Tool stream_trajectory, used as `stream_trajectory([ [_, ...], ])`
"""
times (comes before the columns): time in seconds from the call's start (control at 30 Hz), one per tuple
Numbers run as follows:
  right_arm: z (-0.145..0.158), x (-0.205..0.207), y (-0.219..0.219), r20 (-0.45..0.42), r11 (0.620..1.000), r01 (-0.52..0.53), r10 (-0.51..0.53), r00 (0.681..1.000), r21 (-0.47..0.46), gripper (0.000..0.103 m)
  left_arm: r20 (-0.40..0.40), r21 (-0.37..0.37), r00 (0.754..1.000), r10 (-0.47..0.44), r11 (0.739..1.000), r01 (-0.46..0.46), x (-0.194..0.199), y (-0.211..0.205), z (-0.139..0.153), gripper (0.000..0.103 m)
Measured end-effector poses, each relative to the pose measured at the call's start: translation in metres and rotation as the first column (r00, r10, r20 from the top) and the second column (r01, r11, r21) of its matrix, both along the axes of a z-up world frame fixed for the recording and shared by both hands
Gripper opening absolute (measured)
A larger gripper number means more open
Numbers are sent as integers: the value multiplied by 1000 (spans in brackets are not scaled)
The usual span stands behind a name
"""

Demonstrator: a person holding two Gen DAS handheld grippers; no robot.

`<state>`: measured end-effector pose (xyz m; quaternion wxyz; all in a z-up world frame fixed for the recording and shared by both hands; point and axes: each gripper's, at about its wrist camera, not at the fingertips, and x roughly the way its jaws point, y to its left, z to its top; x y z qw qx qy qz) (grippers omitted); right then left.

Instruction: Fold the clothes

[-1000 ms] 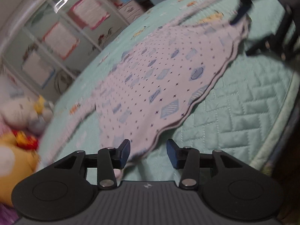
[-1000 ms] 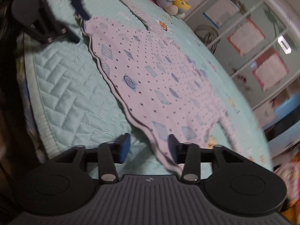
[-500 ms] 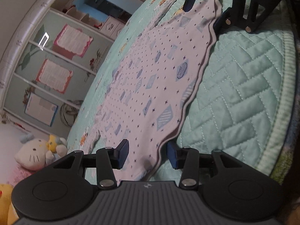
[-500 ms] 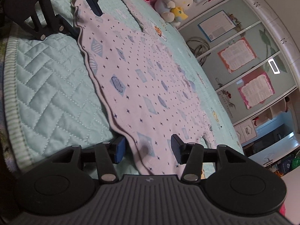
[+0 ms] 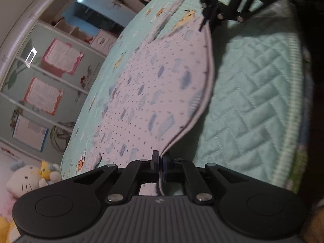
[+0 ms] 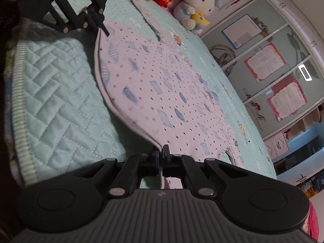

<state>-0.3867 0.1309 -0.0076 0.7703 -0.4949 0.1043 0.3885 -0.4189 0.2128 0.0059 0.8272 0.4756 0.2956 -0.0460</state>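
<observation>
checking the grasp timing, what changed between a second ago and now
Both claws went from open, straddling the hem of the patterned garment, to shut on it: the left claw pinches one hem corner, the right claw the other. The hem between them now looks pulled straighter. The garment remains spread on the teal quilt, and the plush toys have not moved.

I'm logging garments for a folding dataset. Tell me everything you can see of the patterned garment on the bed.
The garment is pale pink, soft-looking cloth printed with small dark dots and blue diamond patches, edged with a darker hem. It lies spread mostly flat on the mint quilted bedspread, a sleeve reaching toward the plush toys. The left gripper and right gripper are each shut on a hem corner, lifting that near edge slightly.
</observation>
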Motion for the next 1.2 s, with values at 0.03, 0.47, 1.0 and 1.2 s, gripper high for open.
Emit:
stream_trajectory([
  [0.03,2,-1,-2,-3,1000,-4,4,1000,-8,0,-6,5,1000,-9,1000,9,-2,-1,0,4],
  [0.47,-16,-14,-17,-13,999,-16,15,1000,-42,1,-47,75,998,-45,996,48,-5,-6,-21,3],
  [1.0,-18,-5,-67,85,994,100,-96,992,-43,51,25,151,999,47,987,-50,-26,7,-23,32],
  [1.2,-17,6,-60,94,987,67,-53,994,-149,52,-23,175,999,35,984,-31,-17,11,-23,31],
])
